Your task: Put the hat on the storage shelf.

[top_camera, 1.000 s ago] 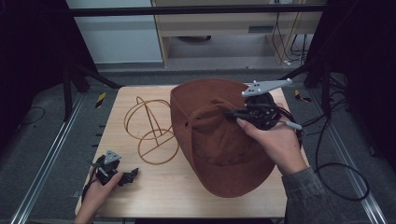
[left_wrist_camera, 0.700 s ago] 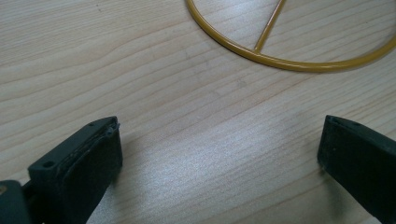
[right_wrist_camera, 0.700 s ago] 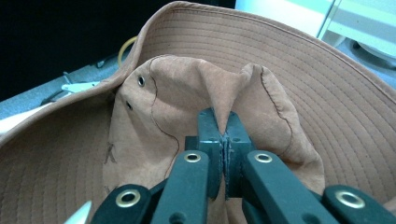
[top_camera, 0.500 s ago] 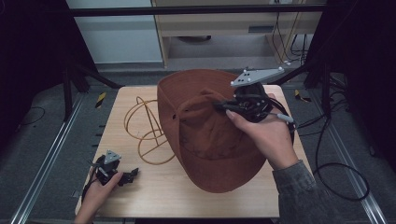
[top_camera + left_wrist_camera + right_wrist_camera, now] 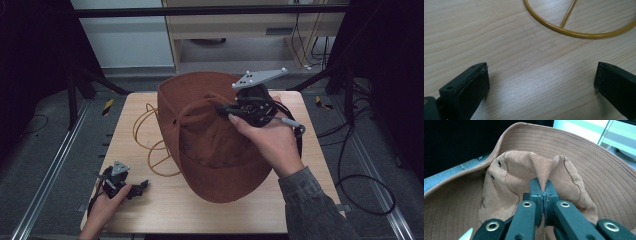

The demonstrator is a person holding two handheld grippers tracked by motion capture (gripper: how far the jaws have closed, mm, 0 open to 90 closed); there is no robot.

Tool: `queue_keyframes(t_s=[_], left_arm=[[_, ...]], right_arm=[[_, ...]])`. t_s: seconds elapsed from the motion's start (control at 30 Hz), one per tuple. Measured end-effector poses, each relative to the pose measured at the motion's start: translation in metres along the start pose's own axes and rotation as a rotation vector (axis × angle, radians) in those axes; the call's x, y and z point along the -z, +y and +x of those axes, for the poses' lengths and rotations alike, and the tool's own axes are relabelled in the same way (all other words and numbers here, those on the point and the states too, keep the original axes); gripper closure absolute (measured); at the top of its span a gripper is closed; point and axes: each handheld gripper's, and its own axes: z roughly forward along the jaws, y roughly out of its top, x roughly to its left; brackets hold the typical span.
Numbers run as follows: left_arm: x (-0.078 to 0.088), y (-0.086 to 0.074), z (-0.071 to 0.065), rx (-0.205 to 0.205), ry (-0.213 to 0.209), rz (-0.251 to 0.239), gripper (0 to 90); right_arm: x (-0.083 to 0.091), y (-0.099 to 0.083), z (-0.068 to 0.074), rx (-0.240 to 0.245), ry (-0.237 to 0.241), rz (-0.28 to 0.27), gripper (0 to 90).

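A brown wide-brimmed hat hangs tilted over the middle of the wooden table, lifted by its crown. My right gripper is shut on a pinched fold of the hat's crown, its jaws pressed together on the cloth. A yellow wire stand rests on the table left of the hat, partly hidden behind the brim. My left gripper lies at the table's front left, open, its jaws wide apart over bare wood, with the wire stand's ring just ahead of them.
A cable trails from the right gripper off the table's right side. Metal rails run along both sides of the table. A shelf unit stands behind the far edge.
My right gripper has carried the hat up and leftward, so the brim now covers more of the wire stand. The left gripper has stayed where it was.
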Motion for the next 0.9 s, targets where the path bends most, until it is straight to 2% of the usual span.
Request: queue_keyframes(t_s=[0.4, 0.7, 0.9], left_arm=[[0.0, 0.0, 0.0, -0.003, 0.0, 0.001, 0.0], [0.0, 0.0, 0.001, -0.007, -0.002, 0.004, 0.0], [0.0, 0.0, 0.001, -0.008, -0.005, 0.007, 0.0]], right_arm=[[-0.009, 0.009, 0.003, 0.003, -0.004, -0.008, 89.1], [-0.018, 0.028, 0.008, 0.013, -0.009, -0.034, 89.1], [-0.026, 0.034, 0.011, 0.011, -0.006, -0.044, 89.1]])
